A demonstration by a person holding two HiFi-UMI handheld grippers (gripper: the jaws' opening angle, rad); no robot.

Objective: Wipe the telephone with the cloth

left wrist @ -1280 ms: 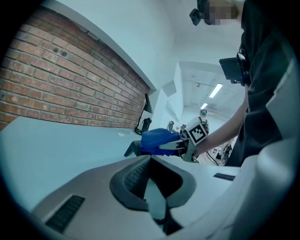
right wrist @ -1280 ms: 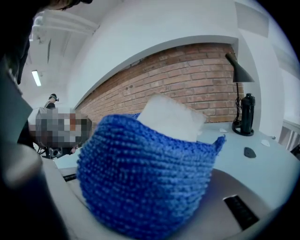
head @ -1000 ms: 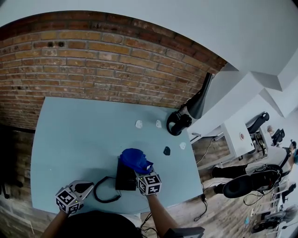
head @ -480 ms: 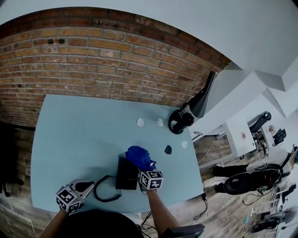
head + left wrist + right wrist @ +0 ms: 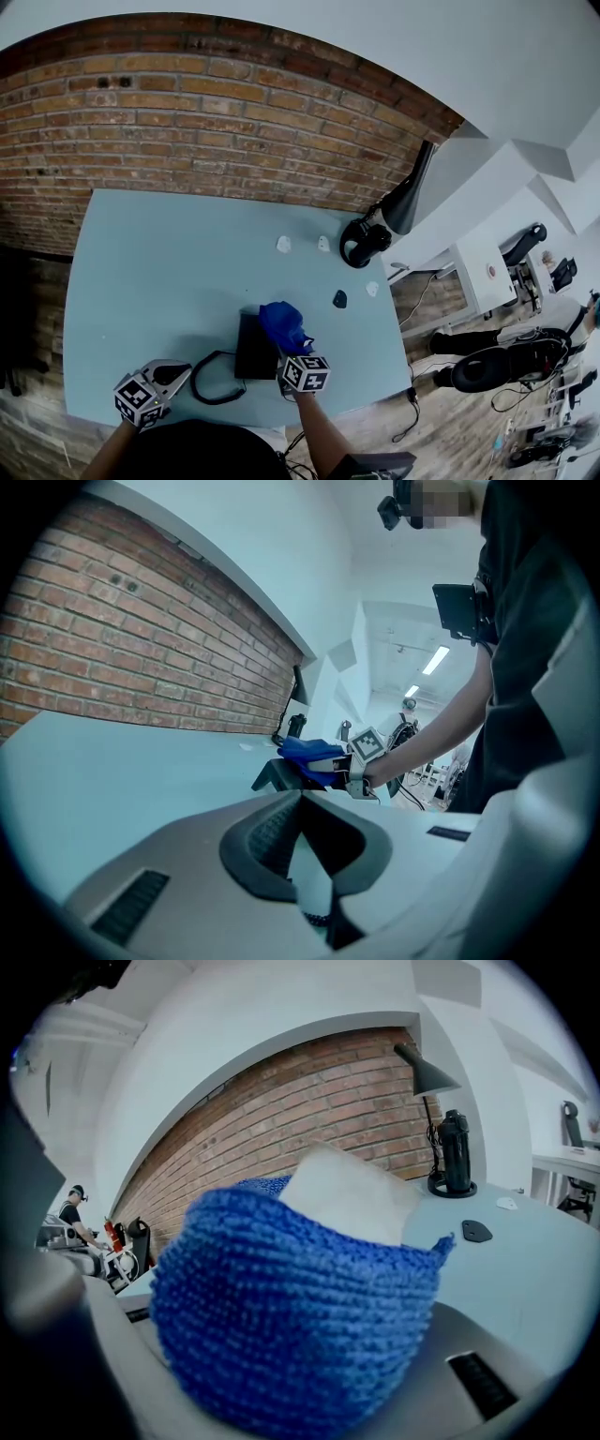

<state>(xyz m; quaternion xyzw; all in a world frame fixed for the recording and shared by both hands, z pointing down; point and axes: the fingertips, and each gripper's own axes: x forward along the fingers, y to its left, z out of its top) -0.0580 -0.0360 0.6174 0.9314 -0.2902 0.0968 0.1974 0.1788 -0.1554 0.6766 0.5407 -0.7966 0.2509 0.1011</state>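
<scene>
The black telephone [image 5: 250, 347] lies near the table's front edge, its coiled cord [image 5: 210, 380] looping to its left. My right gripper [image 5: 290, 351] is shut on a bunched blue knitted cloth [image 5: 282, 323], which rests on the telephone's right side. In the right gripper view the cloth [image 5: 300, 1316] fills the space between the jaws of the right gripper [image 5: 319, 1241]. My left gripper [image 5: 174, 375] sits just left of the cord loop; its jaws meet at the tips. In the left gripper view the left gripper [image 5: 300, 797] points at the telephone [image 5: 270, 775] and the cloth [image 5: 305, 751].
A black desk lamp [image 5: 401, 202] and a black bottle [image 5: 360, 246] stand at the table's back right. Small white bits [image 5: 282, 245] and a dark piece [image 5: 338, 300] lie behind the telephone. A brick wall [image 5: 187, 122] runs behind the light blue table [image 5: 150, 272]. A person [image 5: 562, 323] is far right.
The right gripper has carried the cloth a little to the right and nearer over the telephone. The left gripper has stayed where it was.
</scene>
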